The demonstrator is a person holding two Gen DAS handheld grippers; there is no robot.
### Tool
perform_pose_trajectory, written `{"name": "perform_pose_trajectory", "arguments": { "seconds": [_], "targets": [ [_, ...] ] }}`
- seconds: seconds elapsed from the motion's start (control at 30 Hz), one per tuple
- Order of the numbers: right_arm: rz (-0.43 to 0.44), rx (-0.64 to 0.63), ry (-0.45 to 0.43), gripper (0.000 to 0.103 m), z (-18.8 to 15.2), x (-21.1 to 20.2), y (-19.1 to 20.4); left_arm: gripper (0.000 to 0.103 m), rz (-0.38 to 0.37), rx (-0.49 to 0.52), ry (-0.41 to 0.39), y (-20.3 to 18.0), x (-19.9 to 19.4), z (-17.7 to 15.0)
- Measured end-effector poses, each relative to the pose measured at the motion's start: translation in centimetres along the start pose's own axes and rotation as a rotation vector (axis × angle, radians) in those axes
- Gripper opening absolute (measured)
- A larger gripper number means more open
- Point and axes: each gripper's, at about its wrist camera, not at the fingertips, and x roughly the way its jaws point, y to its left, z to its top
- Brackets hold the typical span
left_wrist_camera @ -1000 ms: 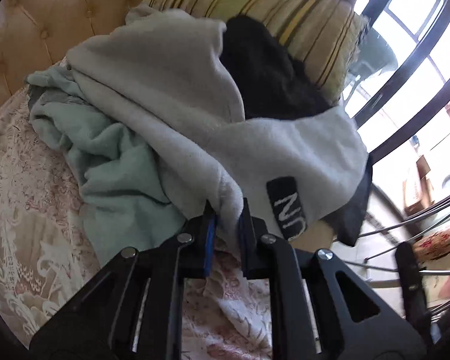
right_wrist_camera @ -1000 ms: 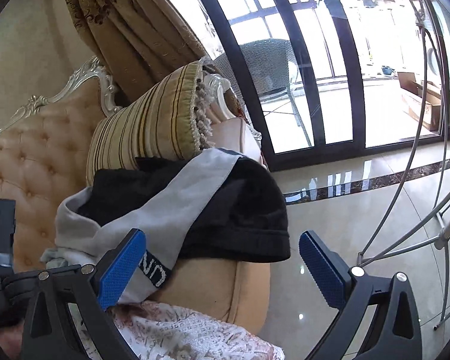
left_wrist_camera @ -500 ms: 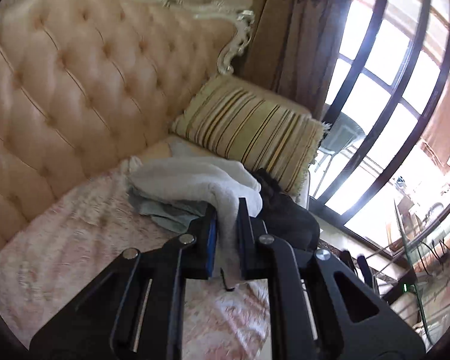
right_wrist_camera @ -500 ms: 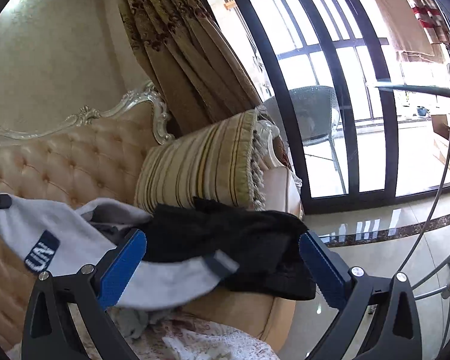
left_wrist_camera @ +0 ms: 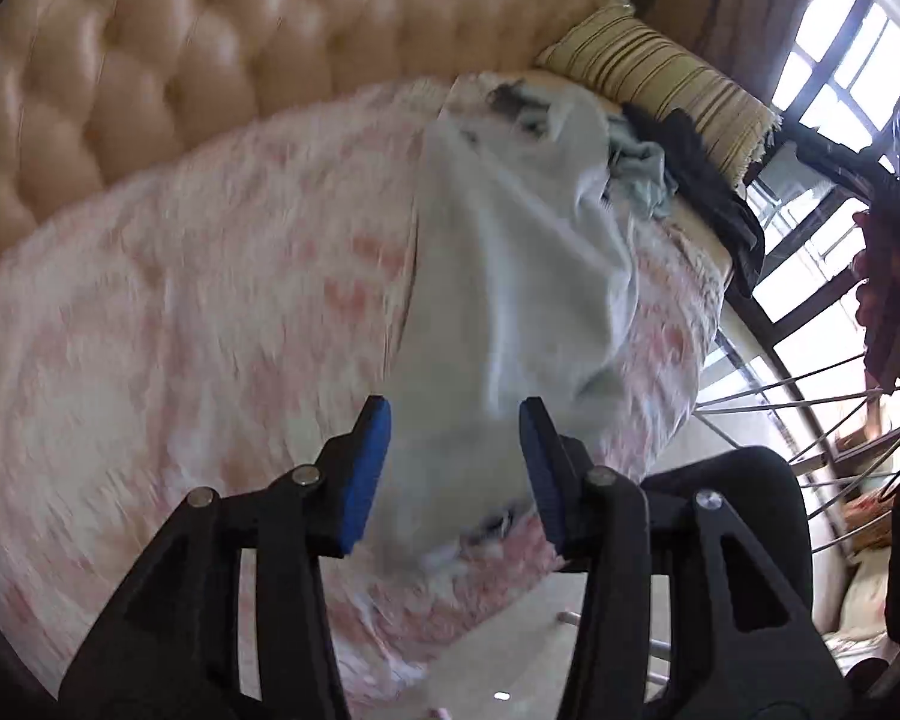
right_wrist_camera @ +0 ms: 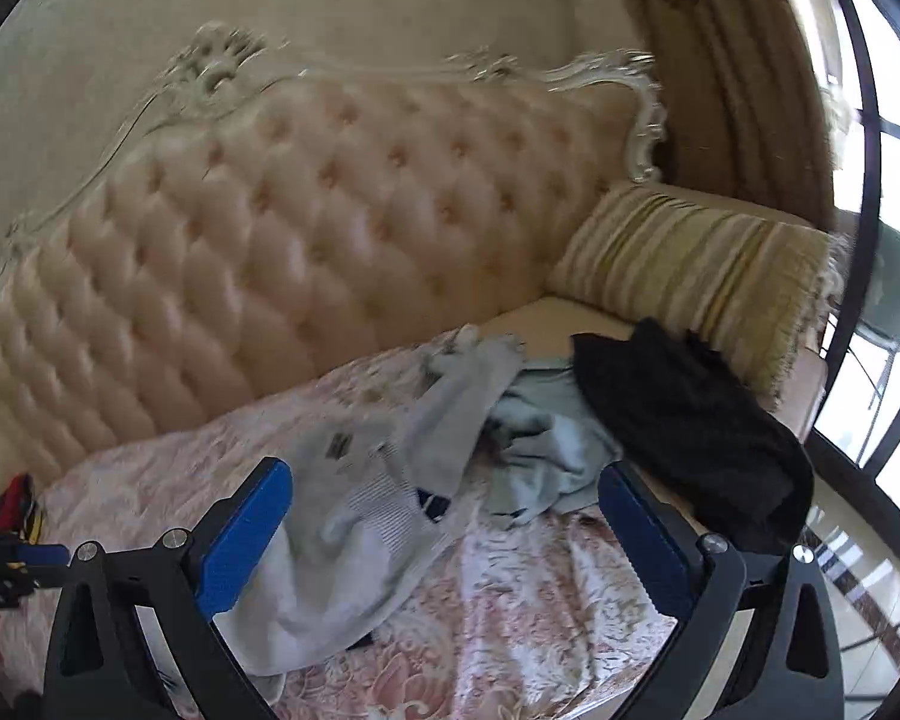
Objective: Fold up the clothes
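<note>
A light grey garment (left_wrist_camera: 498, 276) lies stretched along the pink floral sofa cover (left_wrist_camera: 180, 330), away from the pile. My left gripper (left_wrist_camera: 455, 414) hangs over its near end. Its jaws are opening, with the cloth between them and the blue pads clear of it. In the right wrist view the same grey garment (right_wrist_camera: 354, 540) shows a dark label and ribbed hem. My right gripper (right_wrist_camera: 444, 480) stands wide open above it, holding nothing. A pale green garment (right_wrist_camera: 546, 438) and a black garment (right_wrist_camera: 690, 420) stay heaped by the armrest.
A striped cushion (right_wrist_camera: 690, 258) leans at the sofa's right end, under the tufted backrest (right_wrist_camera: 330, 228). Dark-framed windows (right_wrist_camera: 870, 180) and a tiled floor lie beyond the armrest. A person's hand (left_wrist_camera: 888, 312) shows at the right edge of the left wrist view.
My left gripper dragged the grey garment off the pile and out across the seat, then its jaws parted and let the cloth go. My right gripper rose and rolled towards the sofa back.
</note>
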Motion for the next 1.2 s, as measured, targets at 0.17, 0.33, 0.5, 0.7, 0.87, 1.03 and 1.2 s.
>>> {"name": "perform_pose_trajectory", "arguments": {
  "seconds": [0.17,0.33,0.5,0.7,0.87,1.03,1.2],
  "targets": [
    [0.076,-0.259,0.125,0.103,1.6,5.4,6.6,0.061,-0.048,-0.165,-0.038,1.9,0.5,-4.7],
    [-0.002,-0.203,0.198,0.103,3.2,11.2,4.2,0.062,-0.055,-0.211,-0.048,2.2,0.8,-5.5],
    [0.059,0.045,0.35,0.103,-0.9,15.5,-2.7,0.067,-0.047,-0.226,-0.023,2.8,2.6,-4.8],
    [0.138,0.108,0.438,0.103,-5.8,18.5,-3.4,0.067,-0.037,-0.287,0.011,4.3,4.6,-5.3],
    [0.22,0.141,0.461,0.061,-6.6,19.6,-2.9,0.067,-0.036,-0.311,0.02,4.6,4.9,-5.9],
    [0.312,0.198,0.422,0.011,-6.0,18.8,-3.5,0.067,-0.052,-0.325,0.027,4.4,5.2,-6.1],
    [0.312,0.149,0.353,0.011,-4.0,15.9,-2.9,0.067,-0.058,-0.31,0.009,3.6,5.3,-6.1]
  ]
}}
